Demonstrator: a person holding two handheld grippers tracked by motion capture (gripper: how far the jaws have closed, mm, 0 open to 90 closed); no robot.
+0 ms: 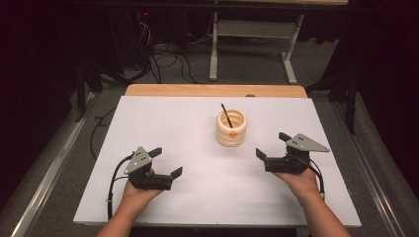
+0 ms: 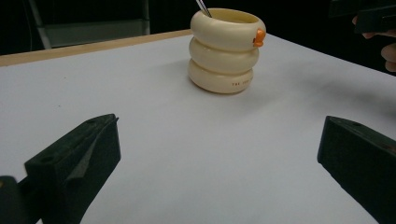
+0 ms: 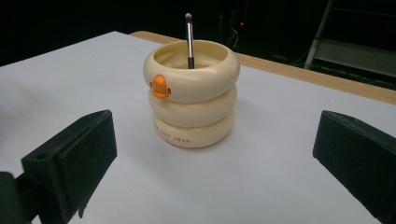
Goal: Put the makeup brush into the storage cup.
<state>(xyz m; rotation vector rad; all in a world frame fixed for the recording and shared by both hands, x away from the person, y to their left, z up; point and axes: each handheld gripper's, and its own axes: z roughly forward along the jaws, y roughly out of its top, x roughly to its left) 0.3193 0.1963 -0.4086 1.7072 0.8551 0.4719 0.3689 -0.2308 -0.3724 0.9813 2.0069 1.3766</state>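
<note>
Cream ringed cup [image 1: 230, 128] upright on white surface [image 1: 197, 123], thin brush [image 1: 226, 115] inside; L gripper [image 1: 167, 163] & R gripper [image 1: 272, 144] near cup, w/ jaws apart, holding nothing

A white tabletop [image 1: 197, 197] lies over a wooden board, whose edge [image 1: 216, 90] shows along the far side. Beyond it, a grey carpeted floor holds tangled black cables [image 1: 170, 61] and a pale metal table frame [image 1: 252, 44].
</note>
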